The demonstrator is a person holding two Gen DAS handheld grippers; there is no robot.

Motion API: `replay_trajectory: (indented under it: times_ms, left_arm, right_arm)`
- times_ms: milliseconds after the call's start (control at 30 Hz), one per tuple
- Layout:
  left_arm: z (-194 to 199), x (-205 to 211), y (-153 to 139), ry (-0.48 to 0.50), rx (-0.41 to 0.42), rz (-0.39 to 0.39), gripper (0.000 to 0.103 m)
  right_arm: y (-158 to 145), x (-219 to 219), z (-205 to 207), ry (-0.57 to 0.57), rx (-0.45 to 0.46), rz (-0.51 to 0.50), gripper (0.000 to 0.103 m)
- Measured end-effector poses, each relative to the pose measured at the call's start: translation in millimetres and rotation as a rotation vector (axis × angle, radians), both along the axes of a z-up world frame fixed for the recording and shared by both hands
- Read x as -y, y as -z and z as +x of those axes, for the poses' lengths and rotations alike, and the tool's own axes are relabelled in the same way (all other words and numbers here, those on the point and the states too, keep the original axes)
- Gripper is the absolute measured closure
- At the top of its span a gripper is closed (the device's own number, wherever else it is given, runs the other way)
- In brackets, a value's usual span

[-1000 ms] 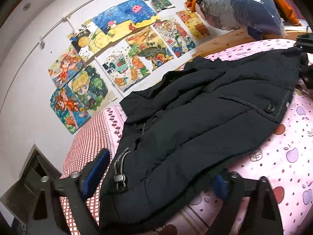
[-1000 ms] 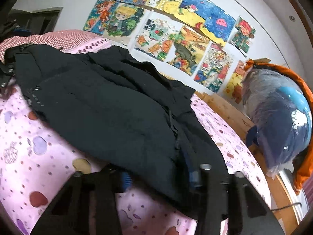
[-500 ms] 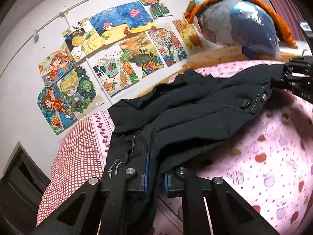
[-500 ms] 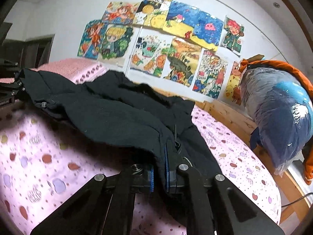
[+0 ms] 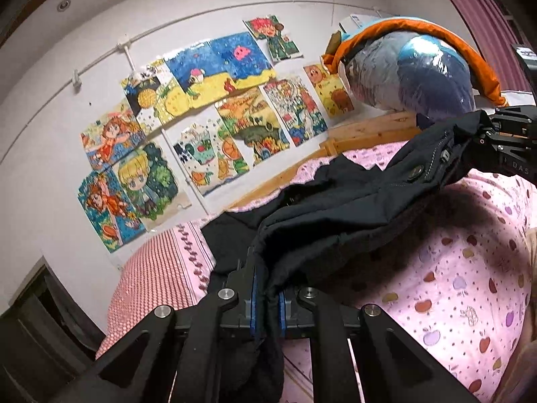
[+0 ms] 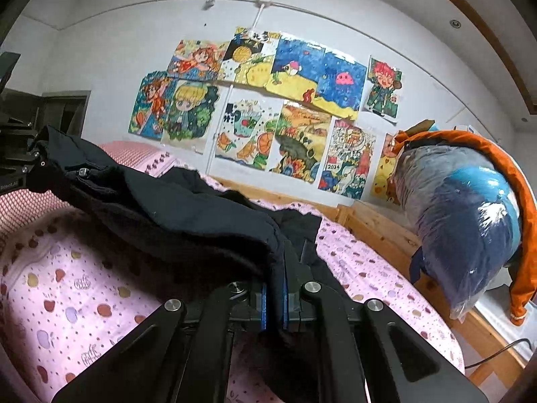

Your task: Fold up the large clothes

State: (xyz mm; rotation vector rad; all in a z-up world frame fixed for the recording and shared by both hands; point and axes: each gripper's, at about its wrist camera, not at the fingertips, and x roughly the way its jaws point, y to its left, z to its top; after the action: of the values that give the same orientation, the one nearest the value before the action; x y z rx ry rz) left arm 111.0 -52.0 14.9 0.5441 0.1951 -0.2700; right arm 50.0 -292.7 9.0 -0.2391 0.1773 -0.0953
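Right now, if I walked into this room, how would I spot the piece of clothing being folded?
Look for the bed with the pink apple-print sheet below the wall of colourful drawings. Across it hangs a black padded jacket, its near edge pinched at each end by a gripper. It is the only dark garment there; the orange jacket is draped over a plastic-wrapped bundle at the bed's end.

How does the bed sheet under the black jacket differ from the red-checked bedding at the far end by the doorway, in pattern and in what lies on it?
The pink sheet carries scattered apple prints and dots; the checked bedding has a fine red-and-white grid. The black jacket is lifted over the pink sheet, clamped by both the left gripper and the right gripper; the checked bedding is bare where visible. Both cover the same bed.
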Motion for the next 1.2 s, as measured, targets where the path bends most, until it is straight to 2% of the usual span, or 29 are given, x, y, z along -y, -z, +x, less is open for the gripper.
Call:
replay_trajectory:
  times_ms: [267,467,767,1133,1200]
  left_arm:
    - [33,2,-31,-0.034,-0.008,-0.074,0.094]
    - [75,5,-55,-0.062,-0.040,-0.116,0.094]
    - [143,14,-80,-0.112,-0.090,-0.150,0.094]
    - [214,30,-84,-0.183,-0.101,-0.191,0.094]
    - [225,30,-81,-0.186,-0.098,-0.218,0.094]
  right_arm:
    - [-37,6,32,-0.026,0.002,0.013,0.097]
    - [-61,15,73,-0.044,-0.007,0.042,0.097]
    - [-84,17,140,-0.036,-0.013,0.010,0.097]
    - [-92,20,215,-0.017,-0.018,-0.010,0.097]
    - [-89,20,225,-0.010,-0.019,-0.015,0.097]
